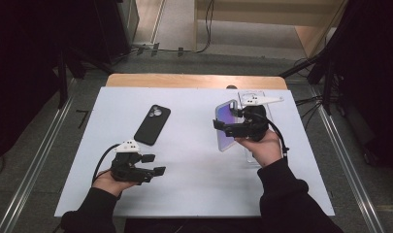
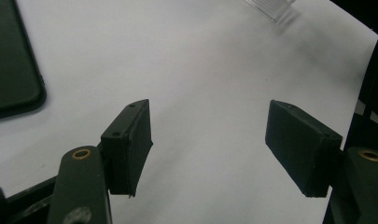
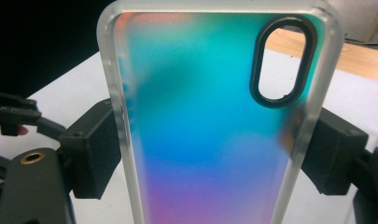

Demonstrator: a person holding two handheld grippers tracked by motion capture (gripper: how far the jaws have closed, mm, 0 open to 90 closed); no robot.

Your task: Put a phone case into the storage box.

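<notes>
My right gripper [image 1: 222,123] is shut on an iridescent phone case [image 1: 226,127] with a frosted rim, held above the white mat at the right. In the right gripper view the phone case [image 3: 210,126] stands upright between the two black pads, which press on its long edges; its oval camera cutout is at the top right. A black phone [image 1: 152,124] lies face down on the mat, left of centre. My left gripper [image 1: 154,164] hovers low near the front left, open and holding nothing. The left gripper view has its pads [image 2: 130,144] wide apart over bare mat, the black phone [image 2: 11,70] at the left edge.
The white mat [image 1: 194,165] covers a wooden table [image 1: 194,80]. A clear plastic stand [image 1: 251,99] sits behind the right hand, and its corner [image 2: 270,7] is at the top of the left gripper view. Dark curtains and floor rails flank the table.
</notes>
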